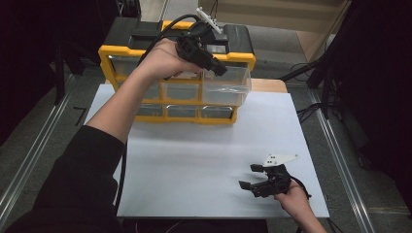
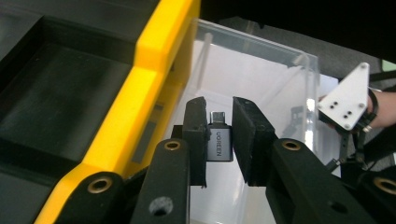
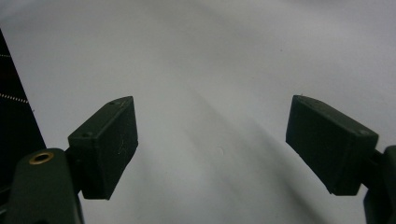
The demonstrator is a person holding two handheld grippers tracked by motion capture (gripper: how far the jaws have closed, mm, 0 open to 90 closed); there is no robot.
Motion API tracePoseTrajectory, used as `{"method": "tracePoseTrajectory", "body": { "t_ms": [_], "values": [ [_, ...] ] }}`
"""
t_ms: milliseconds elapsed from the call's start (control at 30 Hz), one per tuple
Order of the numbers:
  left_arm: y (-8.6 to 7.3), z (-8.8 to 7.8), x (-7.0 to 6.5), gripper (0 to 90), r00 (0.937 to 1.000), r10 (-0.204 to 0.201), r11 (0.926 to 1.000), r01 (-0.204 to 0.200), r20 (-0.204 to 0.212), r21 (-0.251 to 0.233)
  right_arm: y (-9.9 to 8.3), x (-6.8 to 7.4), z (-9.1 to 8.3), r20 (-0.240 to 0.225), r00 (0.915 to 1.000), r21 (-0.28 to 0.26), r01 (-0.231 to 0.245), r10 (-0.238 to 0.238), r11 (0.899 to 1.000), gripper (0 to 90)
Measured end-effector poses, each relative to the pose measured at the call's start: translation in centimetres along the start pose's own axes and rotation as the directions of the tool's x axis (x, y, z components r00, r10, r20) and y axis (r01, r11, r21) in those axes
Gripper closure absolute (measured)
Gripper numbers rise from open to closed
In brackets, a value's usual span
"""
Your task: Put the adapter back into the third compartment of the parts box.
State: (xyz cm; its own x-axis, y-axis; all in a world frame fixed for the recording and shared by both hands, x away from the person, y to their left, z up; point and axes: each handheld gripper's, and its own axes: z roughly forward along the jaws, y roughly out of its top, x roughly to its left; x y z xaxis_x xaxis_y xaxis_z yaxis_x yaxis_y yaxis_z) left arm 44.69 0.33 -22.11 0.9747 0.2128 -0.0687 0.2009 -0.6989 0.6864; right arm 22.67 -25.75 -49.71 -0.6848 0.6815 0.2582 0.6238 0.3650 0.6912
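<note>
A yellow and black drawer organizer (image 1: 145, 51) stands at the back of the white table (image 1: 194, 160). Its top right clear drawer (image 1: 228, 85) is pulled out. My left gripper (image 1: 218, 68) hangs over that drawer, shut on a small grey USB adapter (image 2: 220, 142) that points down into the drawer (image 2: 261, 70). The left jaws (image 2: 219, 112) press the adapter on both sides. My right gripper (image 1: 248, 177) rests low near the table's front right, open, with nothing between its jaws (image 3: 210, 140).
The organizer's black lid (image 2: 60, 98) and yellow frame (image 2: 154, 79) lie left of the open drawer. Several closed clear drawers (image 1: 182, 92) fill its front. Metal rails and cables run along the floor on both sides of the table.
</note>
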Motion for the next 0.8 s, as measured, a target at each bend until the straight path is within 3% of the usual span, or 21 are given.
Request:
{"method": "tracePoseTrajectory", "body": {
  "t_ms": [67,133,233,300,400,700,800],
  "values": [
    [0.0,-0.4,-0.1,58.4,0.9998,-0.020,0.9997,0.020,-0.008,-0.016,0.0,0.0,0.0,-0.001,1.0000,-0.004,0.002,-0.002,1.000,15.0],
    [-0.1,-1.2,-0.3,56.9,0.9998,-0.017,0.9994,0.017,0.004,-0.030,0.0,0.0,0.0,-0.001,1.0000,-0.004,0.002,-0.002,1.000,15.0],
    [-0.6,-2.6,-0.5,47.5,0.9997,-0.023,0.9993,0.023,-0.007,-0.029,0.0,-0.1,0.0,0.002,1.0000,-0.001,-0.002,0.002,1.000,15.0],
    [-1.1,-3.5,-0.4,45.8,0.9991,-0.041,0.9988,0.041,0.013,-0.027,0.0,-0.1,0.0,0.000,1.0000,-0.004,-0.006,0.006,1.000,15.0],
    [-1.9,-4.8,-0.4,42.9,0.9984,-0.056,0.9983,0.056,0.013,-0.018,0.1,-0.1,0.1,0.001,1.0000,0.000,-0.003,0.003,1.000,15.0],
    [-5.6,-7.5,-0.8,39.5,0.9962,-0.077,0.9964,0.076,-0.040,-0.038,0.3,-0.2,0.2,-0.001,1.0000,-0.001,-0.007,0.007,1.000,15.0],
    [-6.9,-7.9,-0.8,37.2,0.9958,-0.088,0.9941,0.086,-0.024,-0.065,0.5,-0.3,0.4,0.002,1.0000,0.002,-0.007,0.007,1.000,15.0]
  ]
}}
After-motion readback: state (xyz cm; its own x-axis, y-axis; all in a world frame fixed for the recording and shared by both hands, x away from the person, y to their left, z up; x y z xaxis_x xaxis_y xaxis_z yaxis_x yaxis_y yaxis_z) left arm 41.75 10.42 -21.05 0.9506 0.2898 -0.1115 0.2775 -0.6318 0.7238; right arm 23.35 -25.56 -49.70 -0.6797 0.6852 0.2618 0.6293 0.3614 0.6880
